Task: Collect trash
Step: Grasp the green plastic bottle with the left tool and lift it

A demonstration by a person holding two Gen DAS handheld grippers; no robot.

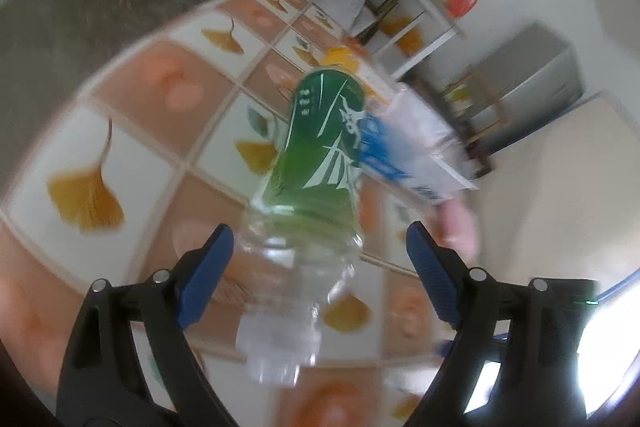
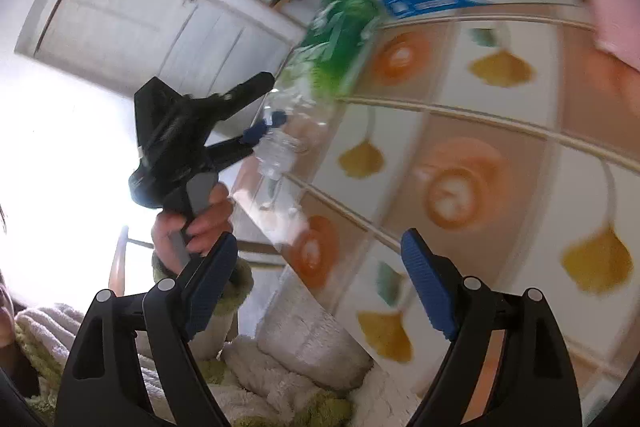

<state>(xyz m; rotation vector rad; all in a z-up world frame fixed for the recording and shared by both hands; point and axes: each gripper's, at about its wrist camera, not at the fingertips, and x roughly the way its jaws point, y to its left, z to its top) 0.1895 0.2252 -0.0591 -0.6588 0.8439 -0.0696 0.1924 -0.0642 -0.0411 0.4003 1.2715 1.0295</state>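
Collection barely begun, judging by the lot on the counter (image 1: 132, 155): nothing bagged or binned in view, and no bin in view either.

At the left, left claw (image 1: 318, 229) spread wide, straddling the clear neck end of a green-labelled plastic bottle (image 1: 320, 147). No pad clearly touching the plastic, so apparently nothing gripped yet. From the right wrist camera, held up by a hand (image 2: 196, 223) just off the counter's edge, jaws either side of the cap end.

Bottle on its side near that edge, cap towards the claw, base pointing inward across the leaf-patterned cloth. Heavily blurred, so hard to say whether flat on the cloth or partly lifted. Probably empty and light, likely to roll or squash under a hard squeeze.

Just beyond the base, a yellow thing (image 1: 340, 57), too blurred to name. Rightwards, a blue-and-white box (image 1: 404, 143) touching or just beside the label, close enough to be nudged during a lift. Further right along the counter, a pink thing (image 1: 456, 223), unidentifiable. Possibly trash too, all three; cannot tell.

Farthest right, right claw (image 2: 319, 237) wide open and holding nothing, hovering over the counter's near edge, with pale towels (image 2: 304, 347) heaped below it.

Left to do, by this reckoning: close on the bottle, carry it off, then deal with the rest.
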